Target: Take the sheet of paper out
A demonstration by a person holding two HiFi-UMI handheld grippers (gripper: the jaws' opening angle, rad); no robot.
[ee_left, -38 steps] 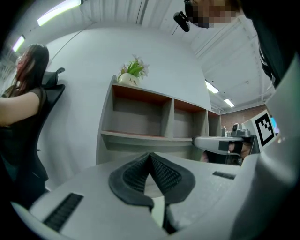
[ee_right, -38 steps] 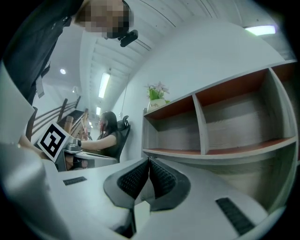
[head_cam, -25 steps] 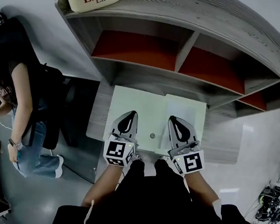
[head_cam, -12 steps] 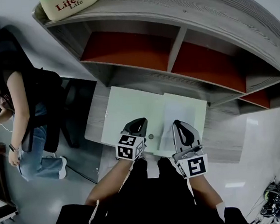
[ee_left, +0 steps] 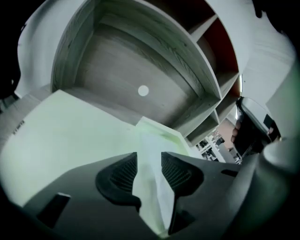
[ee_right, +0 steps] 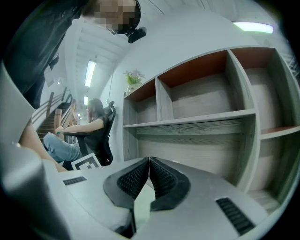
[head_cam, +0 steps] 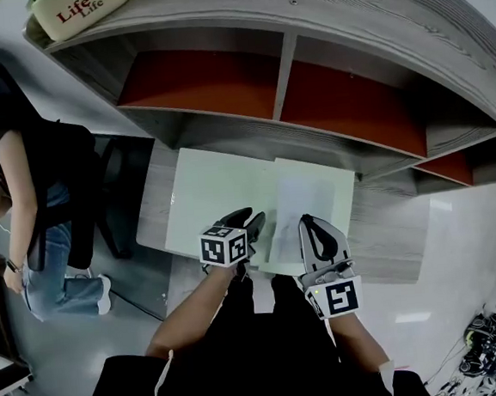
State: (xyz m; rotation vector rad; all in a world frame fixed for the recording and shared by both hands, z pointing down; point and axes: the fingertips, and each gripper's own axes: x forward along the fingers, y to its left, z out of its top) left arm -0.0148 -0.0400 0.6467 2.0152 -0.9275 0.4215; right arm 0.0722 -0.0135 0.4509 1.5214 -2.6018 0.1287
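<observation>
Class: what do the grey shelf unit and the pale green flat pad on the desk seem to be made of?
Grey shelf unit: wood or wood-look laminate, matt finish; streaky grain lines run along it.
Pale green flat pad: probably plastic or card, smooth; even colour, no grain, thin flat edges.

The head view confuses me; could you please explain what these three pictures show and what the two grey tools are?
There is no robot: a person holds a two-jaw gripper in each hand. The head view looks down from their head; the other two cameras ride on the grippers and look along the jaws. On the desk under the shelves lies a pale green mat with a sheet of paper on it. The left gripper has its jaws opening, the paper showing in the gap, not pinched. The right gripper is shut and empty. A second person is nearby at the left.
</observation>
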